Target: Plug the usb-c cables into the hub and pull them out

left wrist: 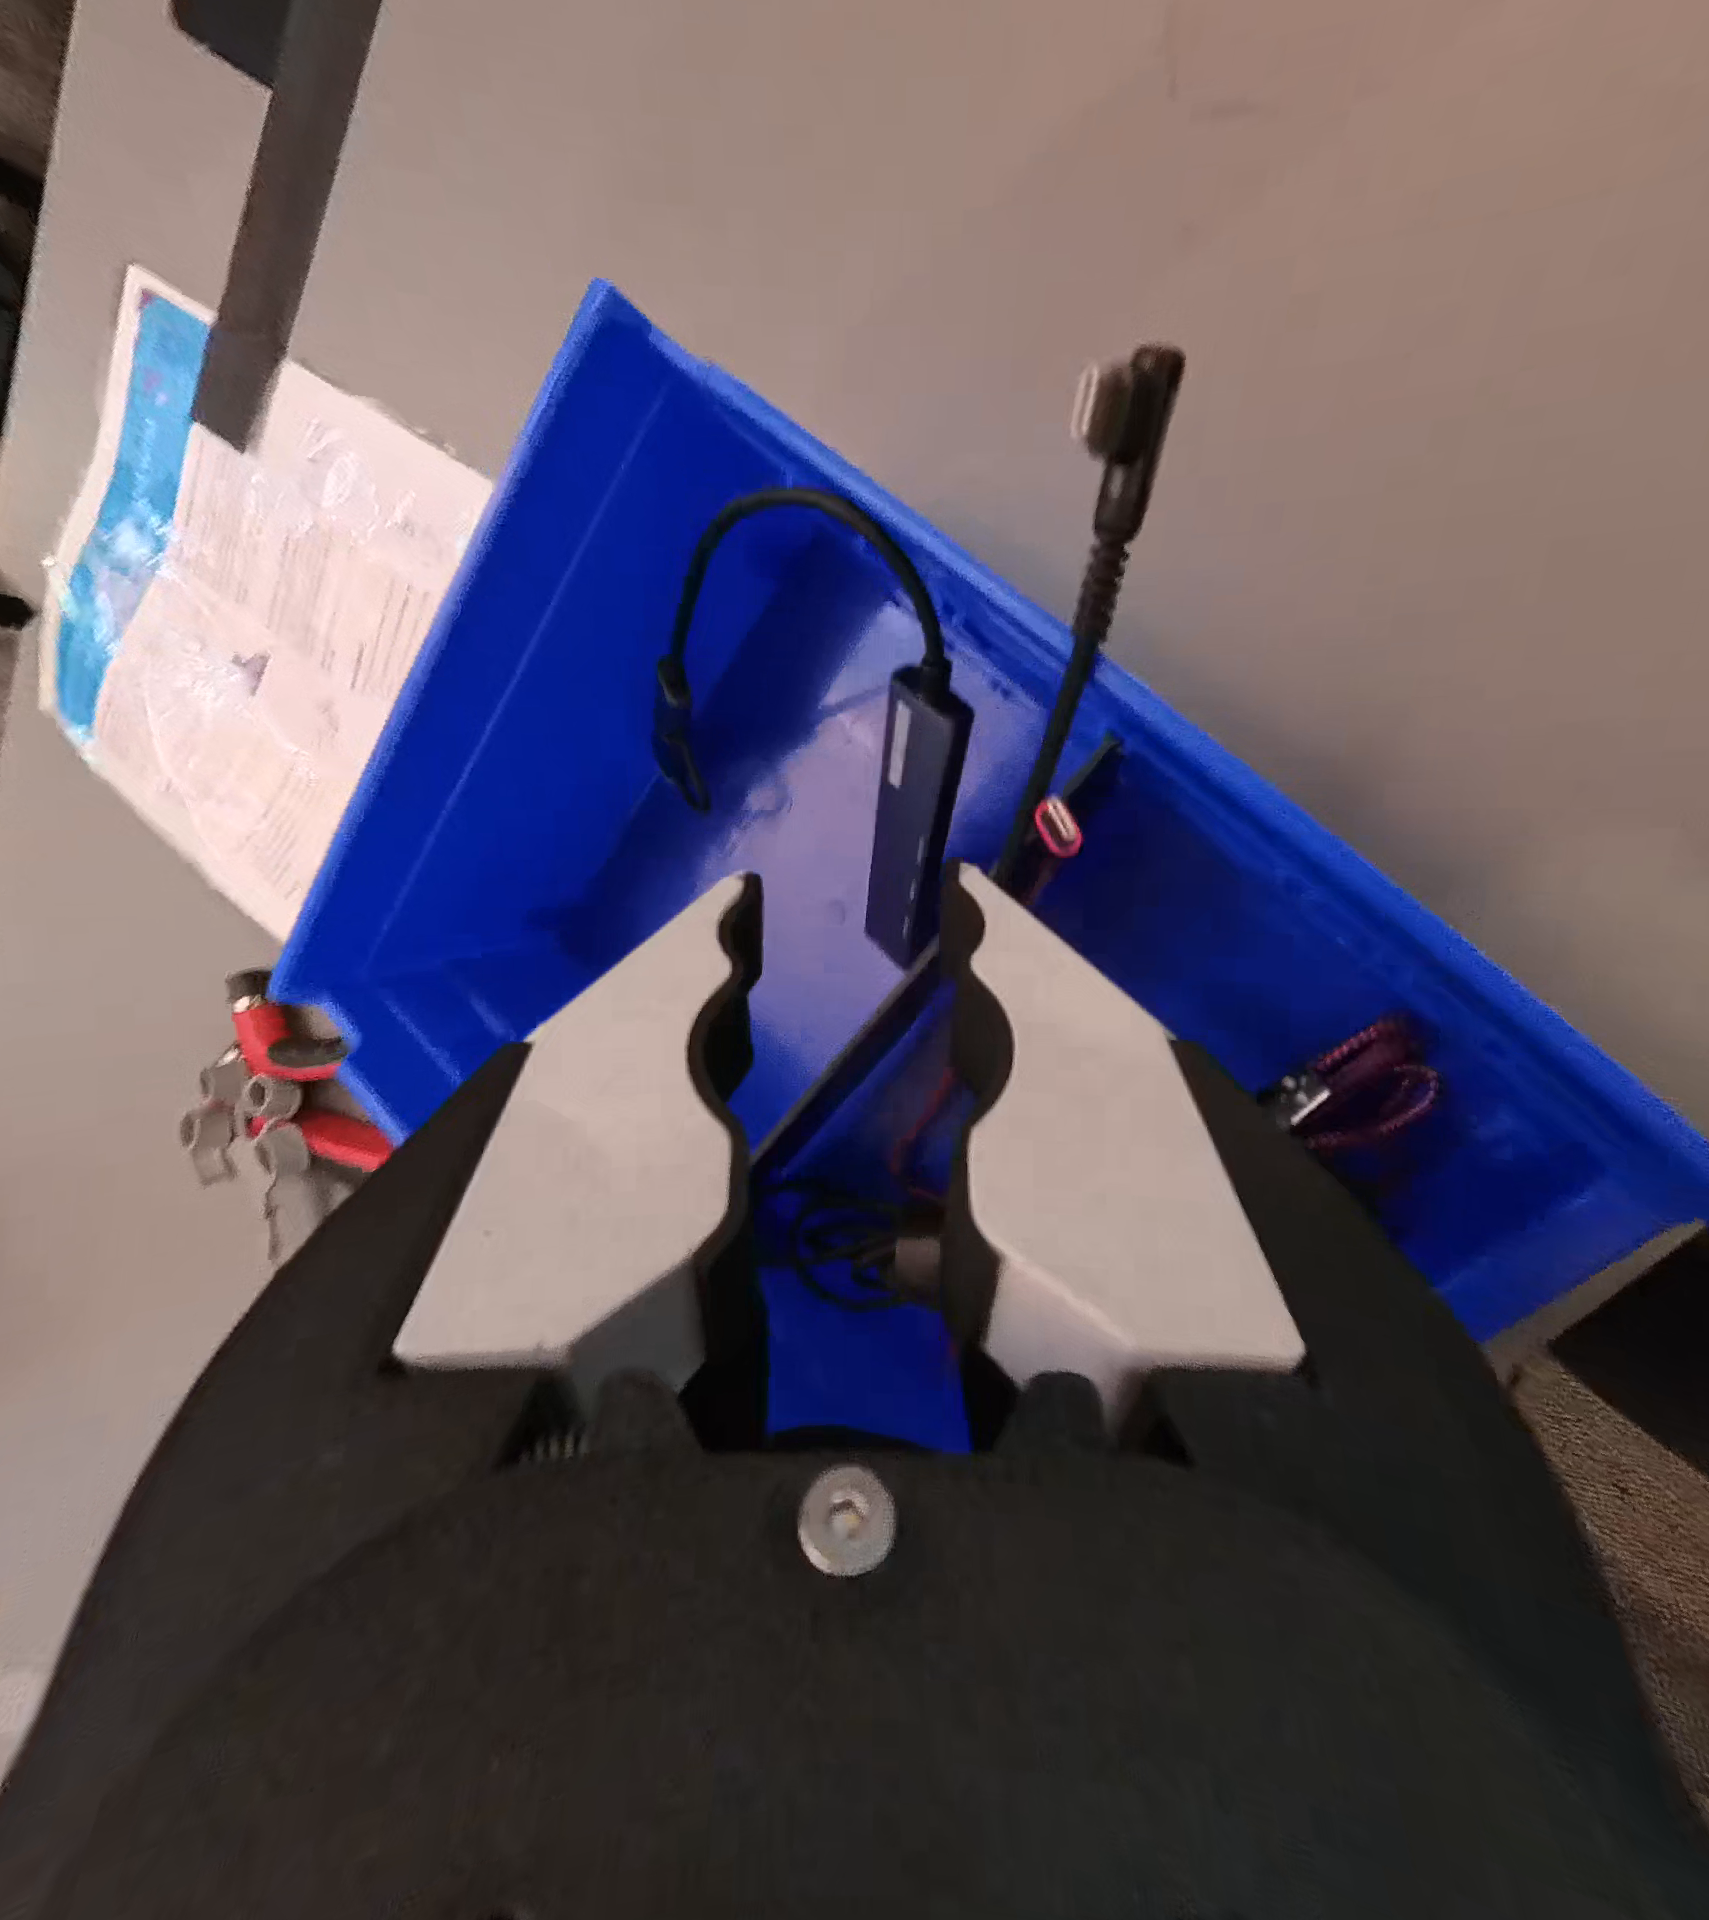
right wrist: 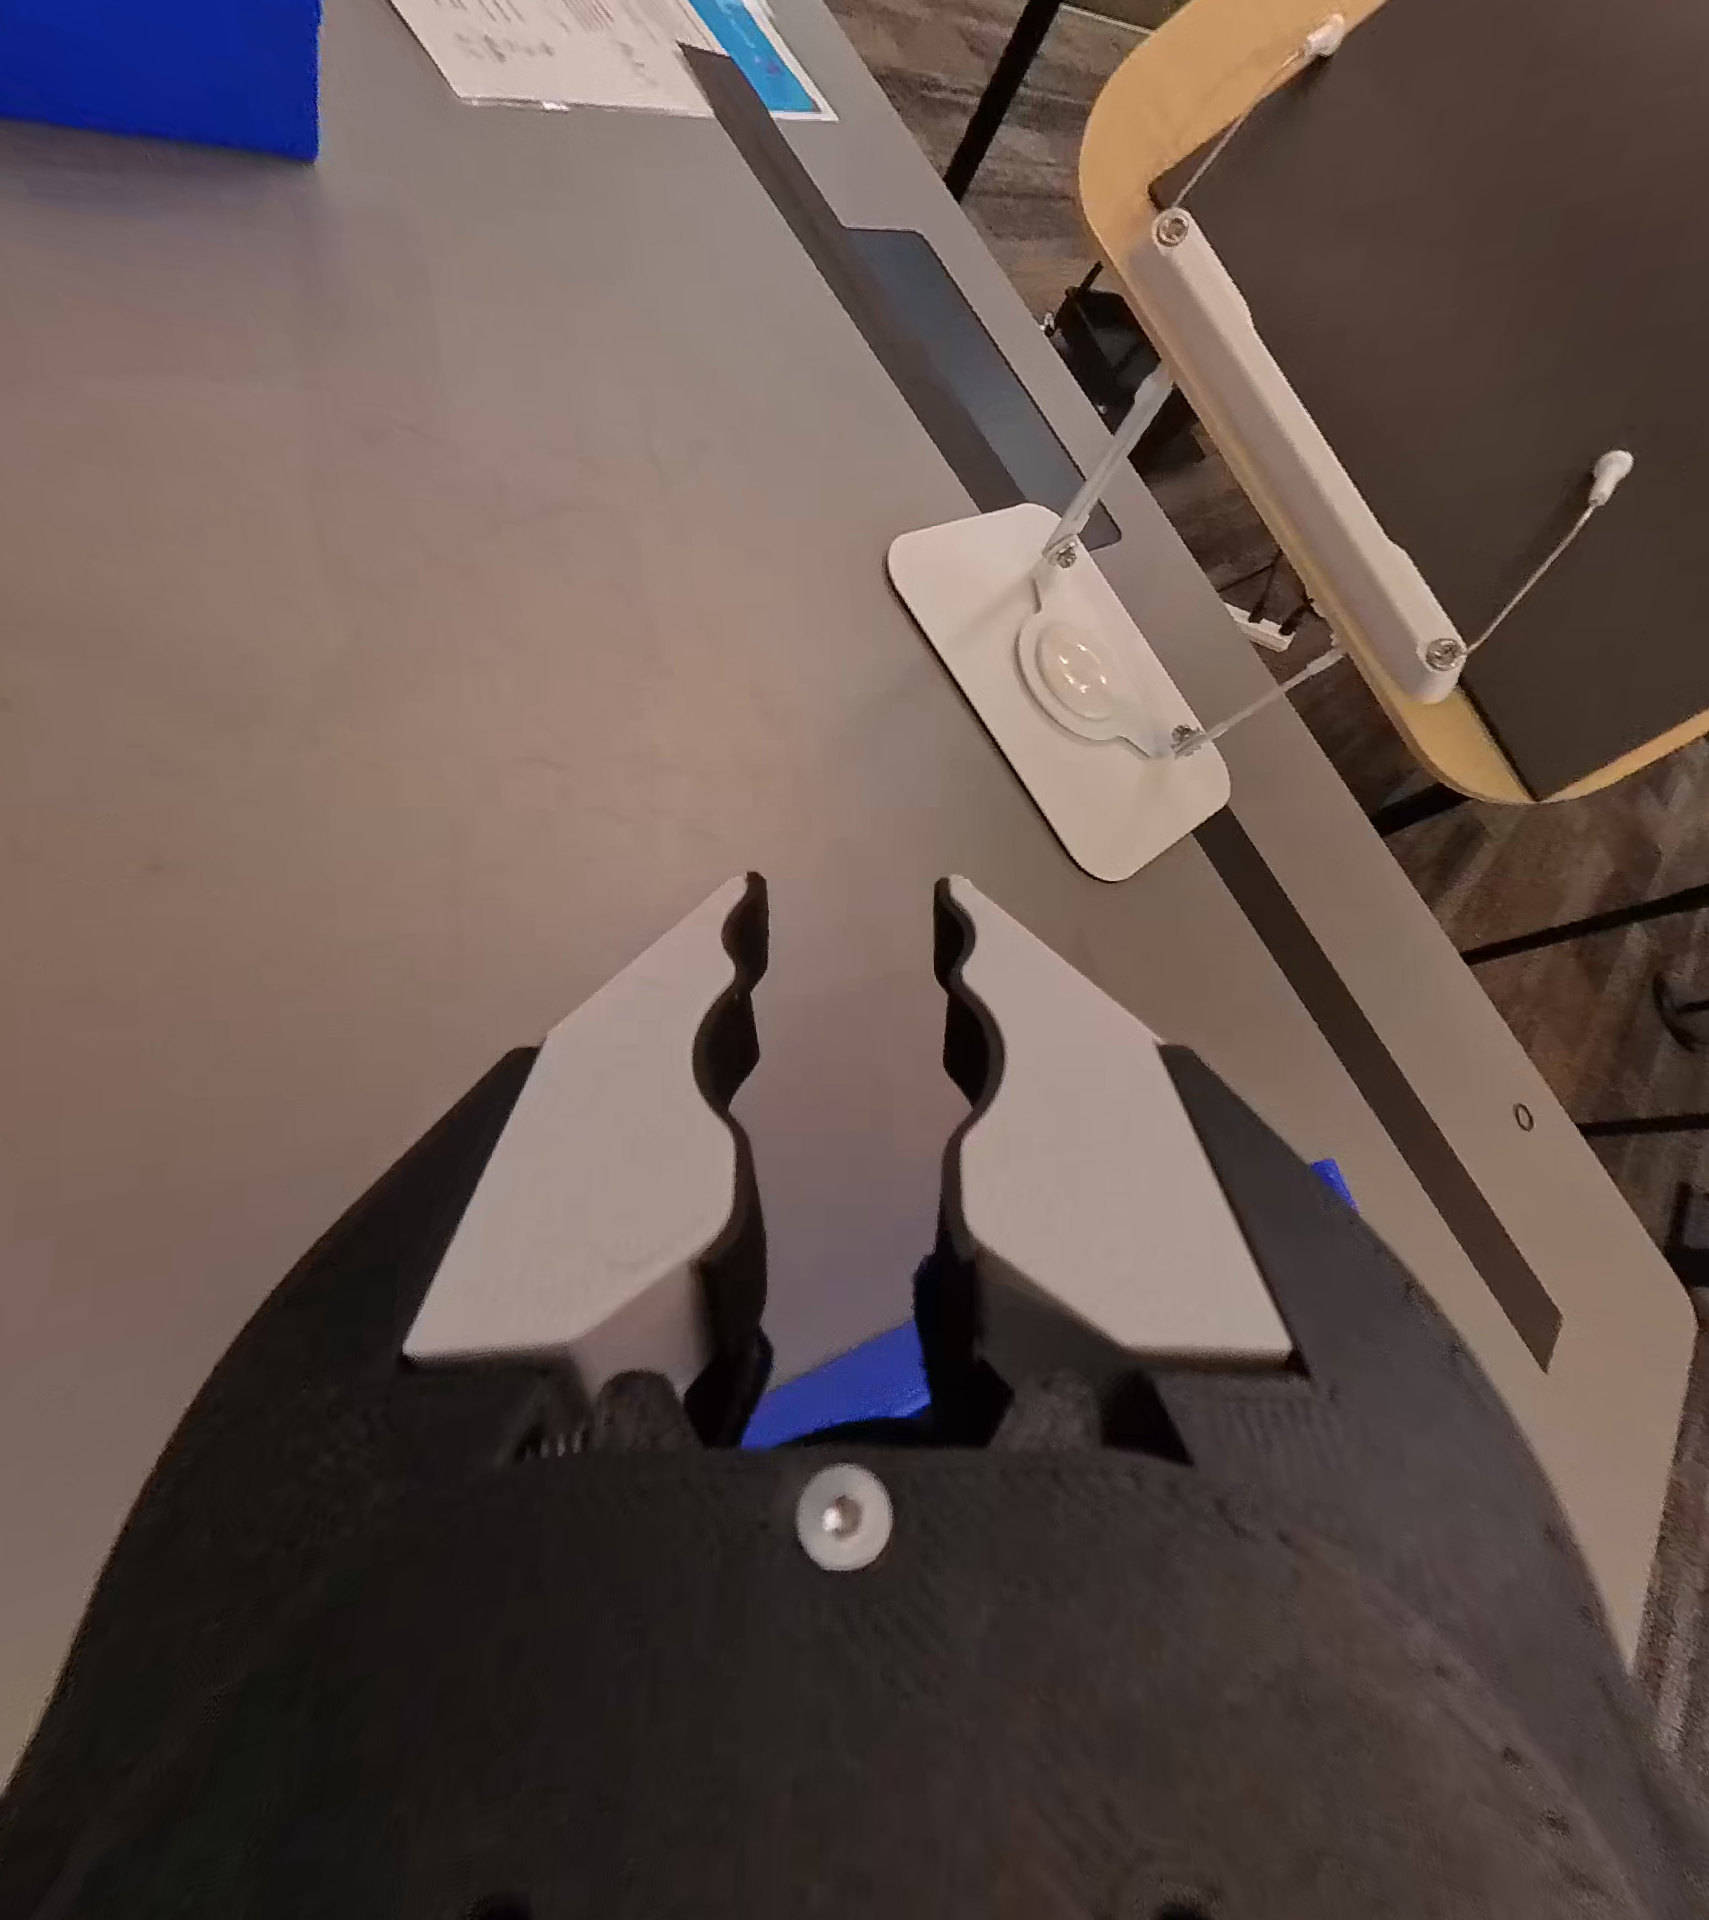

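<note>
Left wrist view: the left gripper (left wrist: pixel 850 894) stood at frame centre, jaws parted by a narrow gap, nothing between the fingertips. Past them lay a blue bin (left wrist: pixel 517 748), running from upper centre to lower right on a grey table (left wrist: pixel 1349 260). Inside the bin, at centre, sat the dark hub (left wrist: pixel 912 800), its short pigtail cable (left wrist: pixel 798 540) arching to the left and ending in a plug against the bin's floor. Just right of the hub a black usb-c cable (left wrist: pixel 1078 665) rose out of the bin, its angled plug (left wrist: pixel 1125 400) above the rim and unconnected. A red-rimmed connector (left wrist: pixel 1058 826) lay near the cable's base. A coiled red-and-black cable (left wrist: pixel 1369 1086) rested in the bin's right compartment; a black cable coil (left wrist: pixel 834 1242) showed low between the fingers. Red-handled pliers (left wrist: pixel 294 1081) lay left of the bin; a printed sheet (left wrist: pixel 237 623) lay at upper left.

Right wrist view: the right gripper (right wrist: pixel 850 894) was likewise narrowly parted and empty, over bare grey table (right wrist: pixel 310 623). A white mounting plate (right wrist: pixel 1058 686) sat at right centre by the table's edge. A blue box corner (right wrist: pixel 123 83) showed at upper left. The hub was not visible here.
</note>
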`<action>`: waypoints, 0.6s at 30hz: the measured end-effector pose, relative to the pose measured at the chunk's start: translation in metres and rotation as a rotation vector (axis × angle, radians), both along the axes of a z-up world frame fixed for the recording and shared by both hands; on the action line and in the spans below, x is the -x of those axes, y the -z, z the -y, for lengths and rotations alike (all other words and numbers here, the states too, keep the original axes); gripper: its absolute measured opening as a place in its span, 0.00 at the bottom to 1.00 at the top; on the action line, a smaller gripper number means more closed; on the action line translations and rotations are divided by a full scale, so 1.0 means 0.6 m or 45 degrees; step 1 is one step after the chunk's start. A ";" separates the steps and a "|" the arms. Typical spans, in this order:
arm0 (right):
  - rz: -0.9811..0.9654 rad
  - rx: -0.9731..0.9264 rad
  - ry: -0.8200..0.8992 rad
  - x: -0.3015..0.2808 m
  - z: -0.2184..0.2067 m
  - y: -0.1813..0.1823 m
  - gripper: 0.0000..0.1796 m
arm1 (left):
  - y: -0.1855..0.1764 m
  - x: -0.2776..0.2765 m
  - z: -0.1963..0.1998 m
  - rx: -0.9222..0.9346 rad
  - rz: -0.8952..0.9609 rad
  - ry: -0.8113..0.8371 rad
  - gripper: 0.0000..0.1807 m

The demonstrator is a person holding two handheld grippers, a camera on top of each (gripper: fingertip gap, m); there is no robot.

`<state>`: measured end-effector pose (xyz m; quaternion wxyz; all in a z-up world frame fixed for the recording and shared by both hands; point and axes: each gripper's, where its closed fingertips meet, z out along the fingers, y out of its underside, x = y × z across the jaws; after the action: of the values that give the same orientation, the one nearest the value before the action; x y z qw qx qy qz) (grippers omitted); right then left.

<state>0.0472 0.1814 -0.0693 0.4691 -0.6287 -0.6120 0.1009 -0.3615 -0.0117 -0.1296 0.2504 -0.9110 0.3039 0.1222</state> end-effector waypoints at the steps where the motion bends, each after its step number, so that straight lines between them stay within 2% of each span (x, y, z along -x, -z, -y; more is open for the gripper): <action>1: -0.004 0.003 -0.003 0.002 0.002 0.000 0.17 | 0.005 -0.004 -0.010 0.021 0.047 0.024 0.18; 6: -0.022 0.042 -0.021 0.003 0.013 0.009 0.16 | 0.059 -0.007 -0.028 0.290 0.163 0.133 0.24; 10: -0.019 0.069 -0.027 -0.001 0.014 0.021 0.16 | 0.094 -0.027 -0.036 0.408 0.329 0.212 0.23; 14: -0.014 0.089 -0.044 -0.003 0.014 0.030 0.16 | 0.117 -0.041 -0.043 0.445 0.367 0.270 0.15; 18: -0.019 0.102 -0.046 -0.004 0.011 0.034 0.16 | 0.097 -0.042 -0.047 0.356 0.371 0.284 0.13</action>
<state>0.0498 0.1746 -0.0900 0.4463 -0.6351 -0.6151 0.1384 -0.3362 0.0167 -0.1879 0.1750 -0.9057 0.3773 -0.0824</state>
